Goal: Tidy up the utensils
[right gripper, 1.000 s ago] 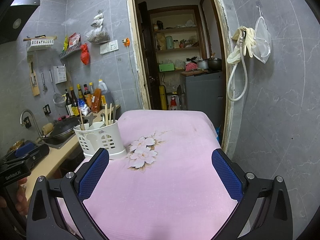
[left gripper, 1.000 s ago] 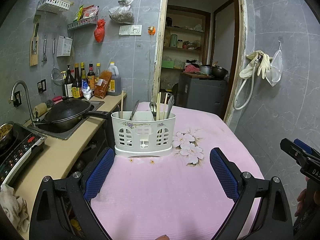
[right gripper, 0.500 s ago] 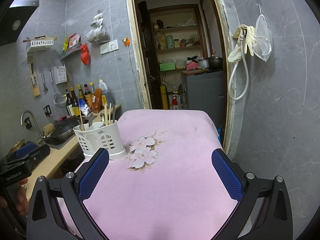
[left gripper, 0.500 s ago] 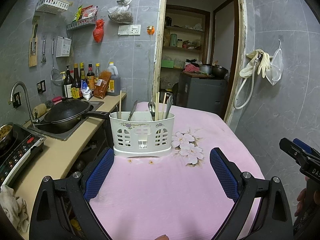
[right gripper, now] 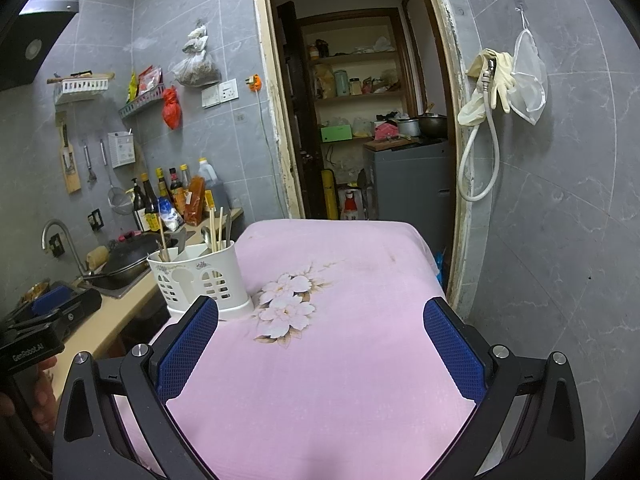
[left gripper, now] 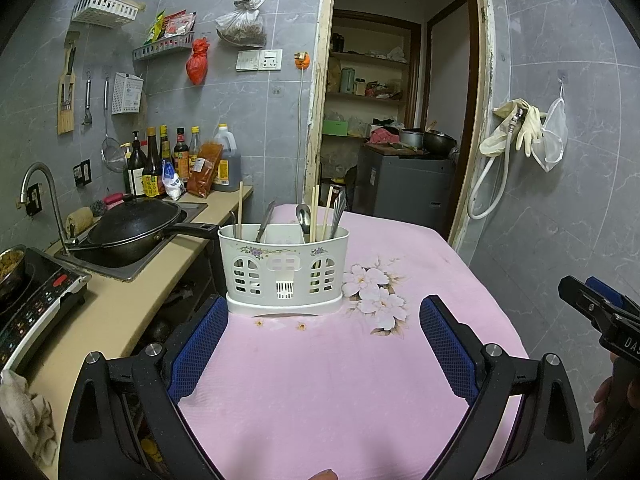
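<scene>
Utensils sit upright in a white plastic caddy [left gripper: 283, 270] with little arched cutouts, straight ahead of the left gripper [left gripper: 322, 344] and just past its fingertips, a bit toward its left finger. Sticking out the top: a pair of chopsticks [left gripper: 321, 213], a spoon [left gripper: 303, 216], a single chopstick [left gripper: 240, 209] off in the left compartment, plus some darker metal pieces that are hard to make out. Left gripper's jaws are spread wide with nothing between them, blue pads [left gripper: 200, 350] facing each other over the cloth.

Right gripper [right gripper: 320, 346] is spread wide as well, holding nothing, and the caddy [right gripper: 198, 278] sits just beyond its left finger, off to the side, not between the jaws.

Both hover over a table covered in a pink tablecloth [left gripper: 320, 380] with a white flower print [left gripper: 374, 292], which lies right of the caddy and ahead of the left gripper.

Room-wise it's a small grey-tiled kitchen. Left of the left gripper there's a beige counter [left gripper: 116, 312] with a black wok [left gripper: 134, 228] sitting in the sink, a faucet [left gripper: 40, 196], an induction cooker [left gripper: 36, 300], and a row of sauce bottles [left gripper: 168, 164] against the wall. Straight ahead past the table is an open doorway [left gripper: 400, 120] into a pantry with shelves. Rubber gloves [left gripper: 516, 128] and a hose hang on the wall to the right.
</scene>
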Motion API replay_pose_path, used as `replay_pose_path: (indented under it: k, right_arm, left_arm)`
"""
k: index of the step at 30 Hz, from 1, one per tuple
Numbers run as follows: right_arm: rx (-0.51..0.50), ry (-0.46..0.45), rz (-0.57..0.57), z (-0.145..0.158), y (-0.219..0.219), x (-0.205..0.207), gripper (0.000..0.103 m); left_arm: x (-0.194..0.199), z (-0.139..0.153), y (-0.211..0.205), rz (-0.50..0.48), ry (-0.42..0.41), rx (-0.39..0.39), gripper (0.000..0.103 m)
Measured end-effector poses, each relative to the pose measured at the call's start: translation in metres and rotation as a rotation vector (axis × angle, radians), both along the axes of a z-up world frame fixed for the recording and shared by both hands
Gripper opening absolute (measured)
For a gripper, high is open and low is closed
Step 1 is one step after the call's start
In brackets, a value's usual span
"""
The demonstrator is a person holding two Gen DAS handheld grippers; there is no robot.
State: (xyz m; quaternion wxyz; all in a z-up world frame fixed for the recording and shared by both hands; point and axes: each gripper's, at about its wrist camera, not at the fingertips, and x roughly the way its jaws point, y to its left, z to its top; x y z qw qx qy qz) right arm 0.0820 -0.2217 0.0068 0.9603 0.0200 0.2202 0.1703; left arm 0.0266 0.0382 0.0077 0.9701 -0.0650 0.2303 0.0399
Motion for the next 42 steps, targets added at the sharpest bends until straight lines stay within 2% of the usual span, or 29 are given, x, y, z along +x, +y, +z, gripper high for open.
replay_pose_path:
  k: [29,42]
  right_arm:
    - [0.001,0.001,0.001,0.001,-0.001,0.0,0.103]
    - [-0.001,0.0,0.002,0.0,0.0,0.0,0.103]
  left_arm:
    - [0.001,-0.002,0.005,0.001,0.001,-0.002,0.094]
    - [-0.002,-0.006,0.01,0.051,0.03,0.013,0.094]
